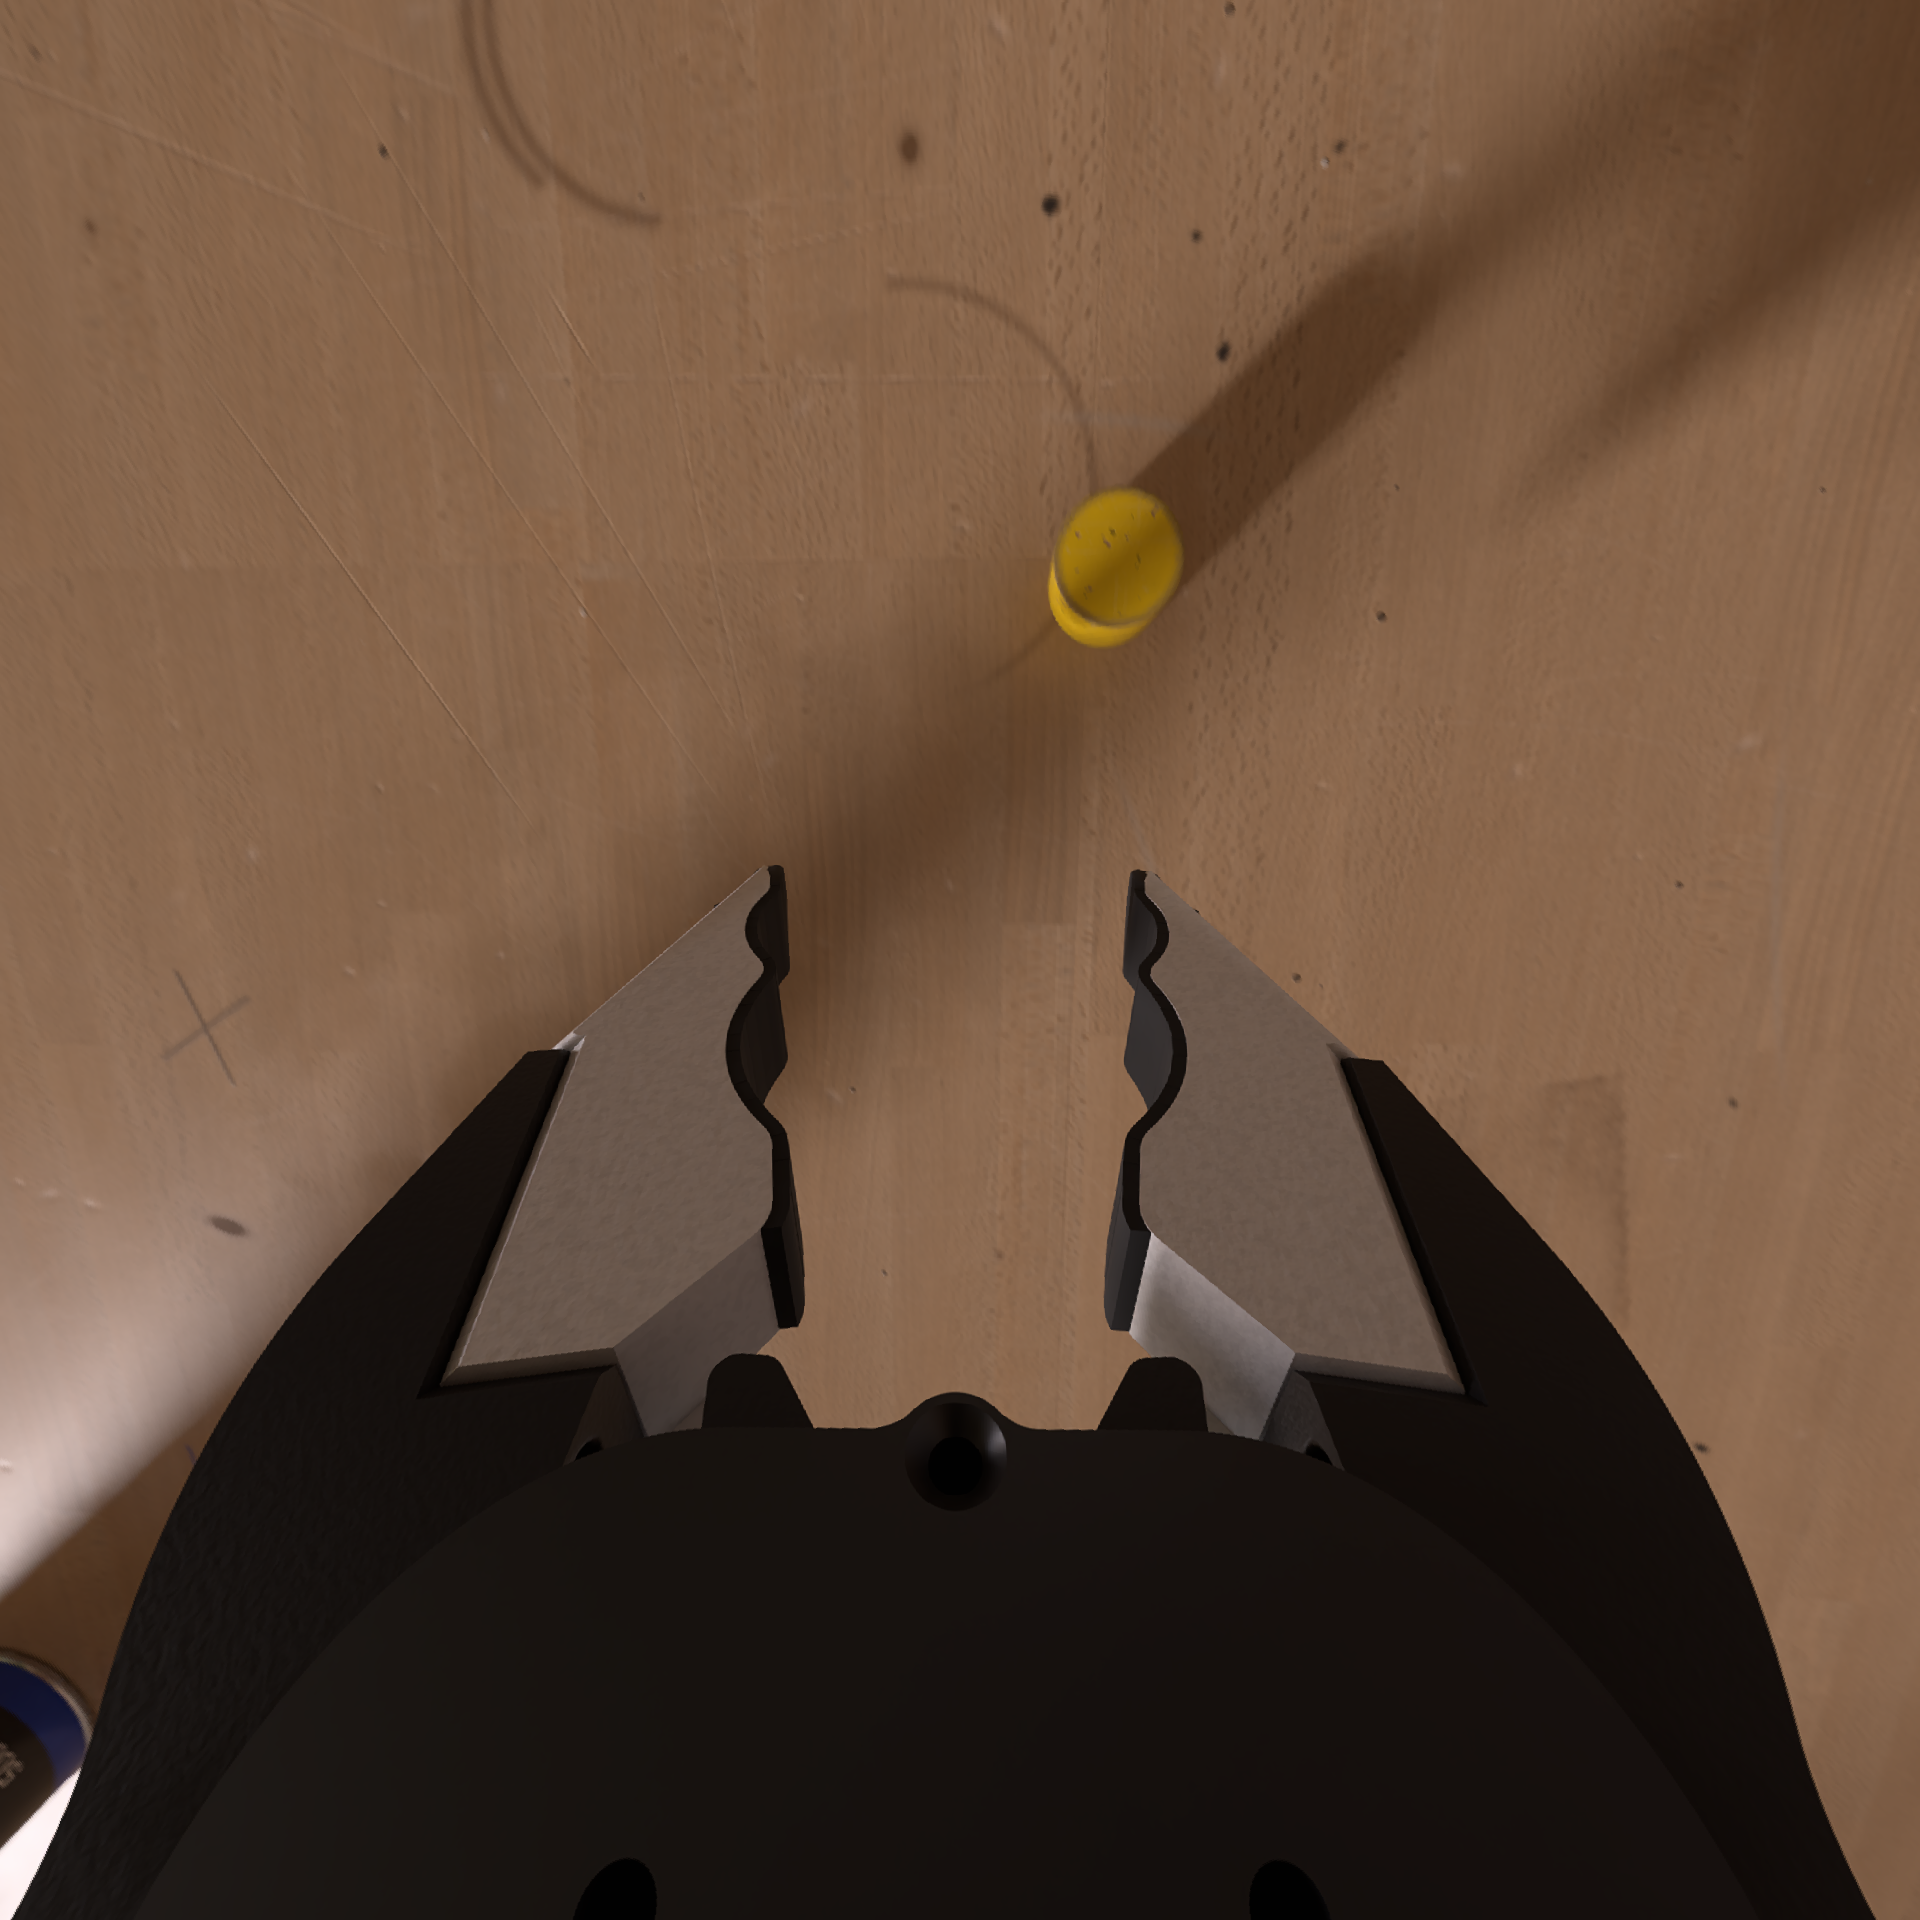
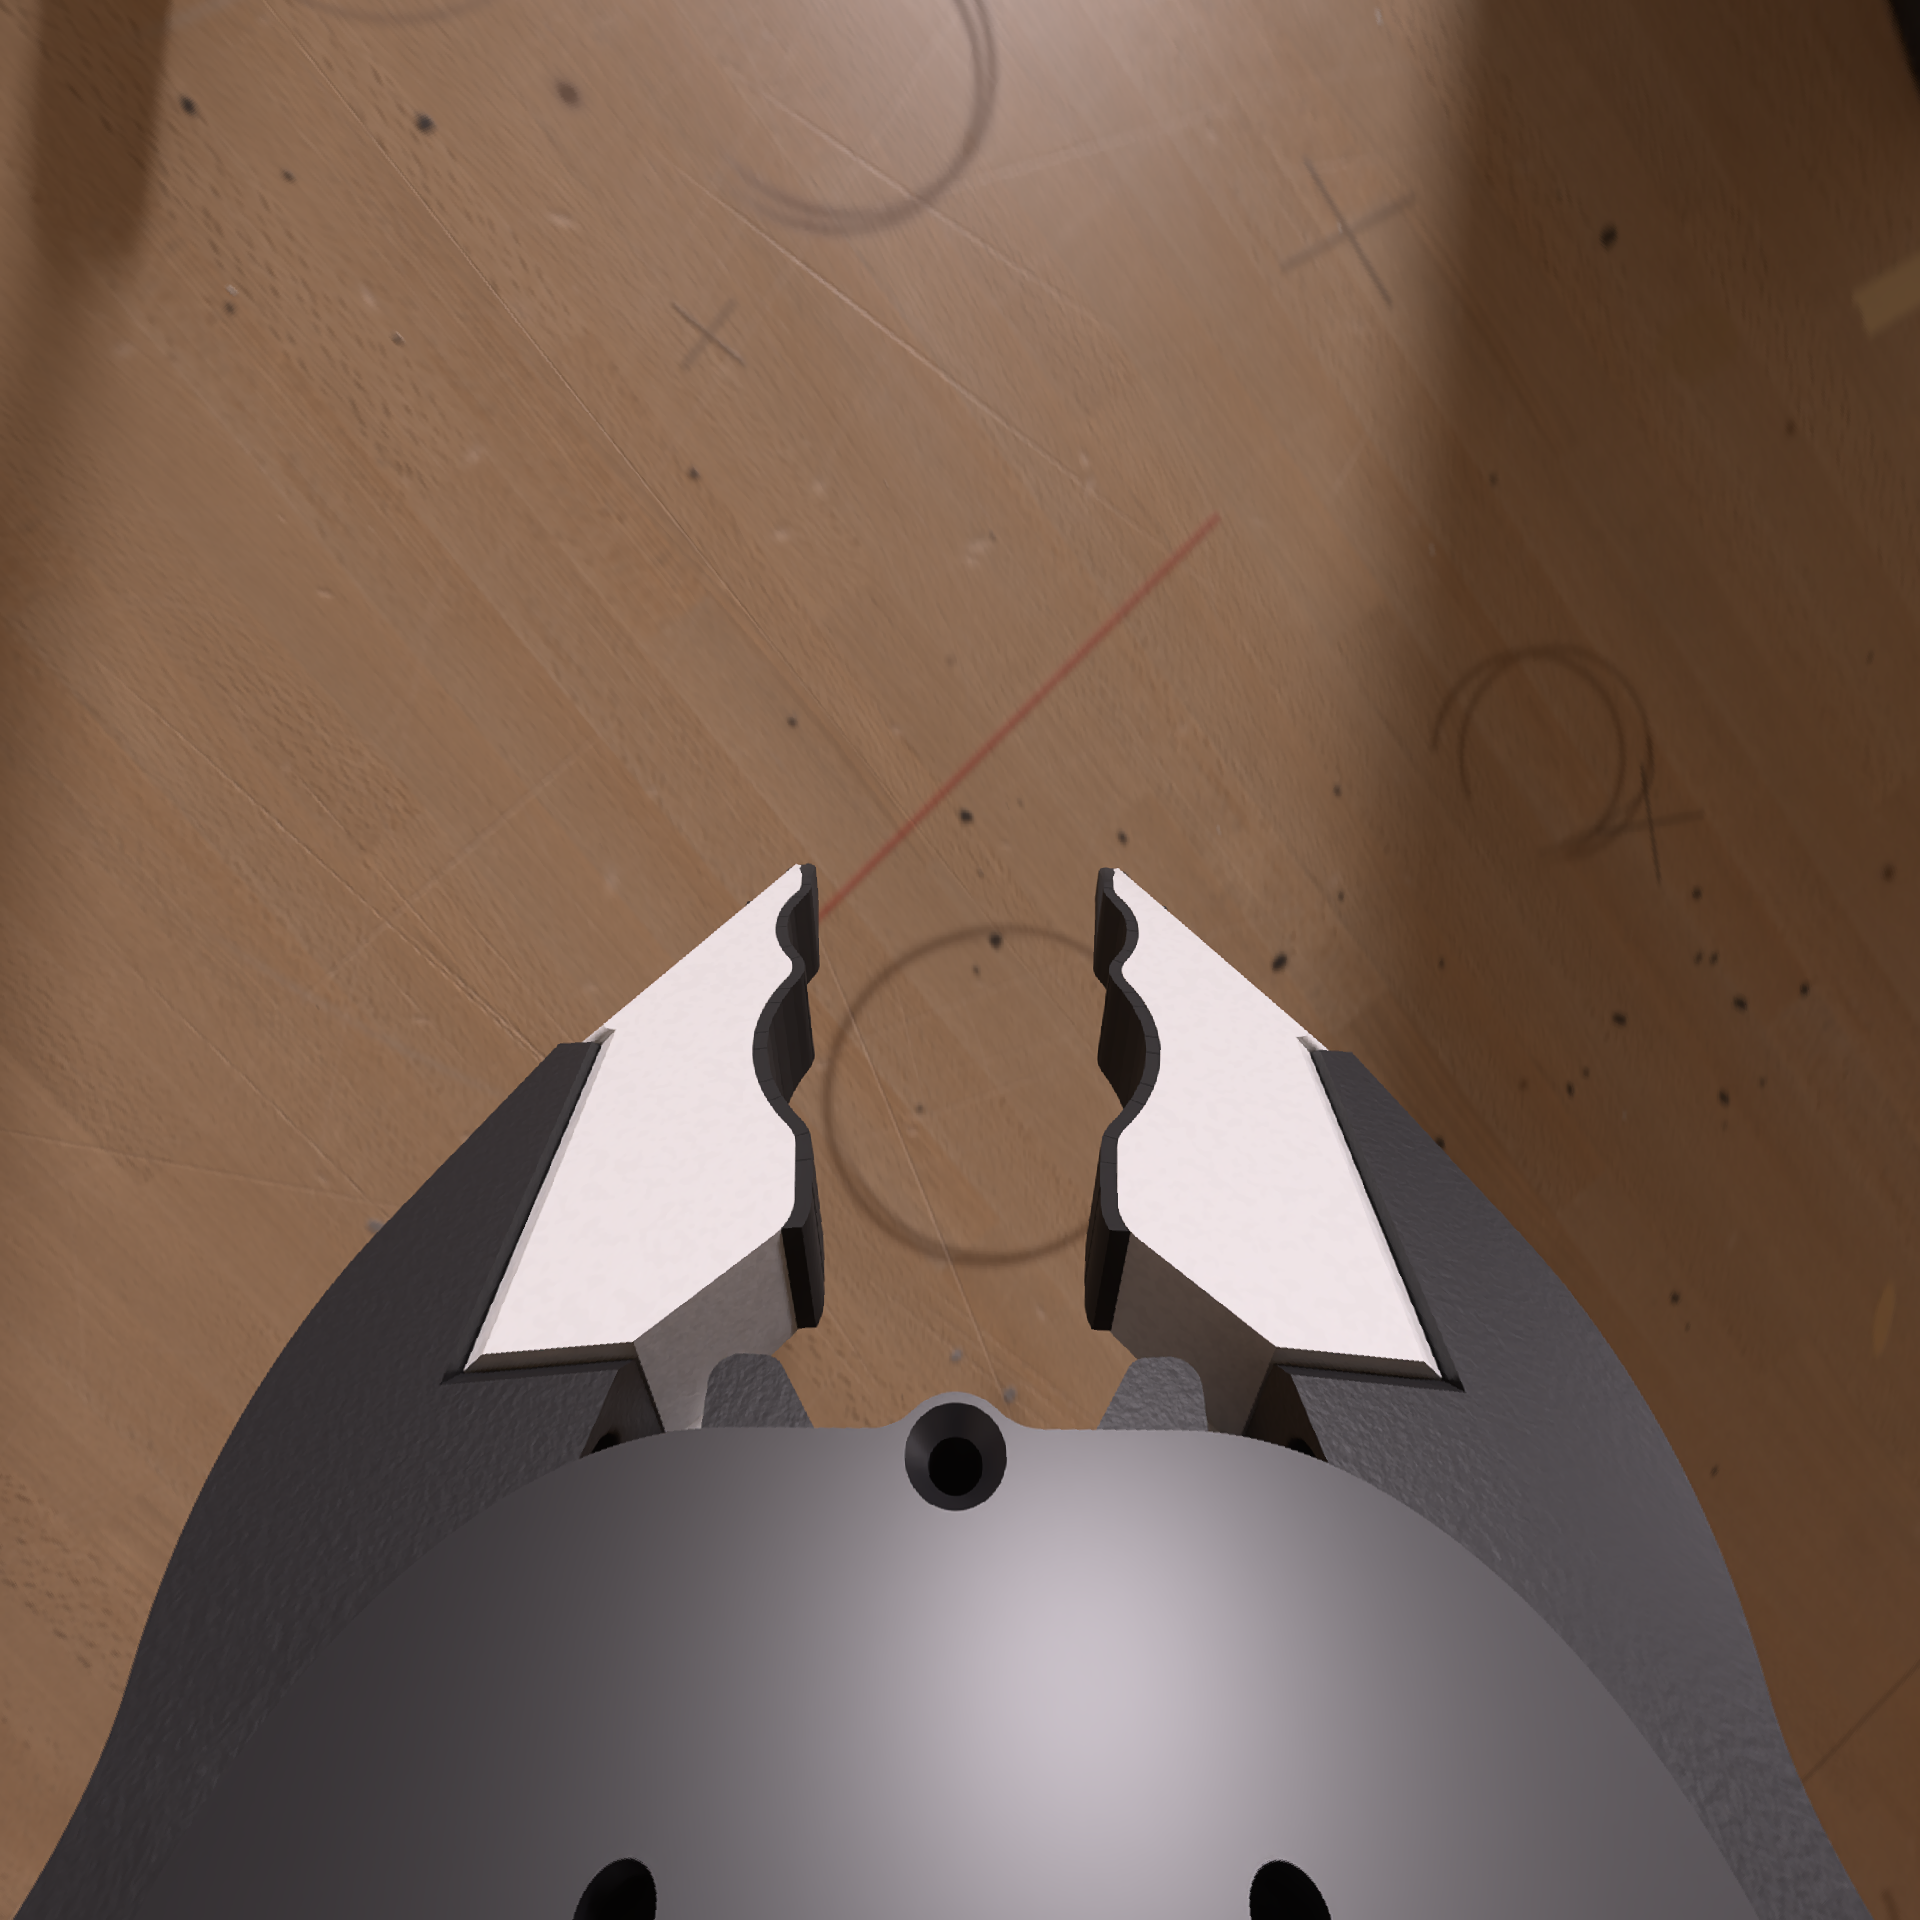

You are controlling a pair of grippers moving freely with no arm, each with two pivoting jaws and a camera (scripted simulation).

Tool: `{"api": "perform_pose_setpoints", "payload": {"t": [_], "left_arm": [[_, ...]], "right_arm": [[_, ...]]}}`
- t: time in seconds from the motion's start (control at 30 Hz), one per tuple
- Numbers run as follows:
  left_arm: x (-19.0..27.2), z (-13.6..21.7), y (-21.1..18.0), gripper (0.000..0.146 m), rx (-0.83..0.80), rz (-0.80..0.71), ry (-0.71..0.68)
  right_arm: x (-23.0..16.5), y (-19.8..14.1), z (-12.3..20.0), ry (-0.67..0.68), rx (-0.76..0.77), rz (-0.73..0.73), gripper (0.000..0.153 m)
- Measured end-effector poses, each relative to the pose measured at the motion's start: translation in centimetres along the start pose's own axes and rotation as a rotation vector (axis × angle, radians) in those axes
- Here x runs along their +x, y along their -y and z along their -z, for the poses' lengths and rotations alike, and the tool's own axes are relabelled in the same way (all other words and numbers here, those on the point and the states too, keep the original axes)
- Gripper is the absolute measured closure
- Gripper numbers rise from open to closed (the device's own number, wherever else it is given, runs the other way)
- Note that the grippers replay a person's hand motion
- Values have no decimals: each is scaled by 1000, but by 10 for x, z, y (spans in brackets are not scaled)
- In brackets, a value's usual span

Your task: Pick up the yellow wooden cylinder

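The yellow wooden cylinder [image 1: 1114,566] stands upright on the wooden table [image 1: 520,520], seen from above in the left wrist view. It lies ahead of my left gripper [image 1: 956,878] and a little to the right of its line, well clear of the fingertips. My left gripper is open and empty above the table. My right gripper [image 2: 956,873] is open and empty over bare wood [image 2: 416,623]. The cylinder does not show in the right wrist view.
A dark blue round object [image 1: 36,1725] shows at the bottom left edge of the left wrist view, partly cut off. The tabletop bears pencil circles, crosses, dark specks and a thin red line [image 2: 1023,717]. A long shadow band crosses the table by the cylinder.
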State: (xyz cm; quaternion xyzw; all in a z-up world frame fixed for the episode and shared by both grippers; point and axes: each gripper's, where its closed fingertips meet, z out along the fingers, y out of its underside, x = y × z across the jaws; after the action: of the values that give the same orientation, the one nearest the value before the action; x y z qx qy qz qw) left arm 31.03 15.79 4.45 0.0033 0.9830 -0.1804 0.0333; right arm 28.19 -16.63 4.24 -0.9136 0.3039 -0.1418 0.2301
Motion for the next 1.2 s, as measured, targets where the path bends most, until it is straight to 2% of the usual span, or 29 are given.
{"api": "perform_pose_setpoints", "payload": {"t": [0.13,0.23,0.4,0.6,0.77,0.97,1.1,1.2], "left_arm": [[12,-2,-16,77,-46,22,-60],[12,-7,-30,76,-108,39,-47],[8,3,-51,76,-101,89,-5],[25,15,-87,77,-118,168,11],[42,16,-99,77,-105,220,6],[30,18,-91,76,-32,255,80],[17,16,-70,78,27,246,120],[19,8,-45,80,73,184,105]], "right_arm": [[-12,25,-7,17,21,68,99],[-19,44,-10,21,34,114,99],[-32,68,-14,29,72,163,101],[-49,77,-23,65,72,213,102],[-56,80,-29,75,87,233,103],[-58,79,-35,89,100,239,104],[-59,80,-38,90,113,243,104],[-62,82,-39,98,132,244,104]]}}
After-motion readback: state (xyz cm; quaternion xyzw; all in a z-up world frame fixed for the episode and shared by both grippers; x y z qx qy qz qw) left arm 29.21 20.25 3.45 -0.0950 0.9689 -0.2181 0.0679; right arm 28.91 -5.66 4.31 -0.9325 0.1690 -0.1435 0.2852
